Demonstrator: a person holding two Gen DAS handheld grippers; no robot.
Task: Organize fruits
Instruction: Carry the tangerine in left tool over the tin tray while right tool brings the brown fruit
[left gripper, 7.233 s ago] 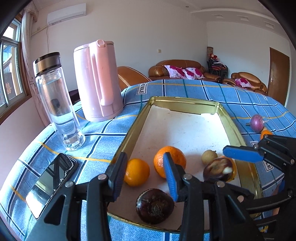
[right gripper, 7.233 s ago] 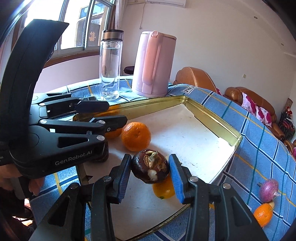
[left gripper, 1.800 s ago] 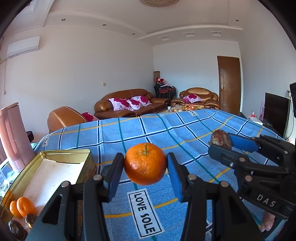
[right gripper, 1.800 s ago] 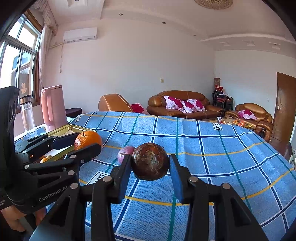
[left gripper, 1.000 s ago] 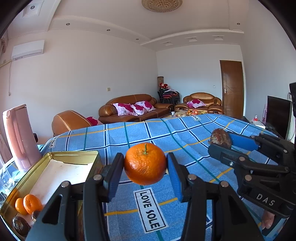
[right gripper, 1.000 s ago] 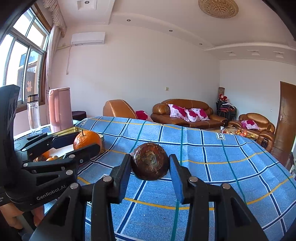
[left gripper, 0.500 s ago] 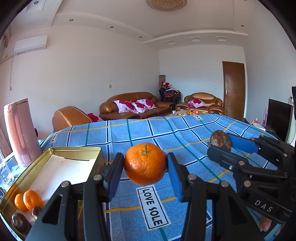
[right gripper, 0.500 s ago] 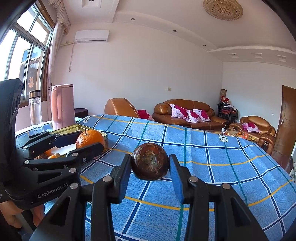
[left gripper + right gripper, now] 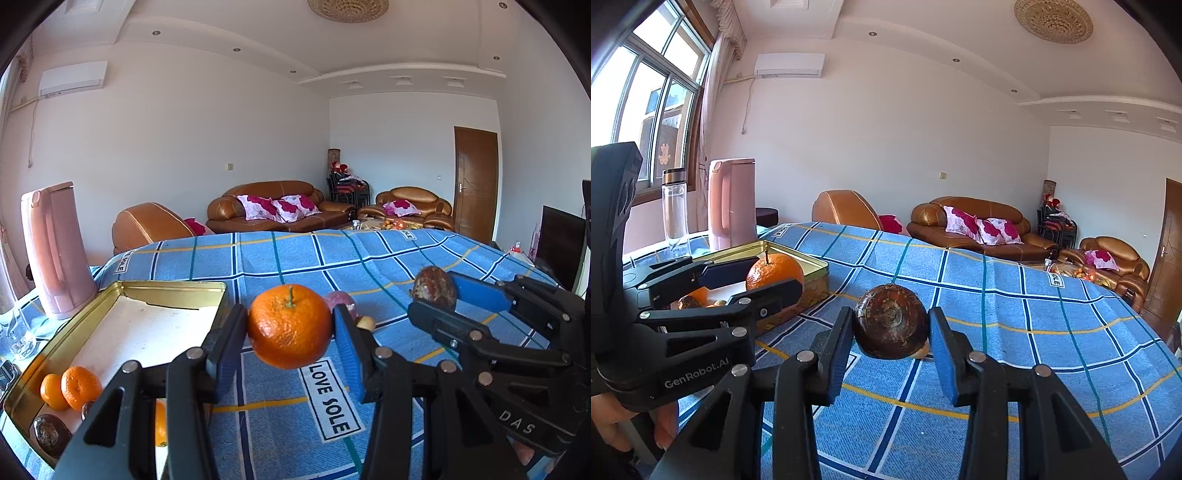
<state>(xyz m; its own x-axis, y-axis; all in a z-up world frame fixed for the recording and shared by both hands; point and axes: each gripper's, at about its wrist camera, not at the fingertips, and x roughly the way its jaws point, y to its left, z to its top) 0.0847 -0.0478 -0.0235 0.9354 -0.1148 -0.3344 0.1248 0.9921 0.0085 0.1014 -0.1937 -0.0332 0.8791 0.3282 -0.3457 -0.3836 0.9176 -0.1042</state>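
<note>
Left wrist view: left gripper [image 9: 290, 328] clamps an orange [image 9: 290, 326] above the blue cloth [image 9: 280, 398], right of the gold tray [image 9: 173, 286], probably for sorting. Right wrist view: right gripper [image 9: 891, 328] pinches a dark brown fruit [image 9: 891, 326] aloft, clear of the cloth.

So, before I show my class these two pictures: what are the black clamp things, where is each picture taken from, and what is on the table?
No robot here: a person holds a two-finger clamp tool in each hand, each with a camera looking along its fingers. One picture is from the left tool, shut on an orange. The other is from the right tool, shut on a dark brown round fruit. Below is a blue checked tablecloth with a gold tray holding more fruit, a pink kettle and a clear bottle.
</note>
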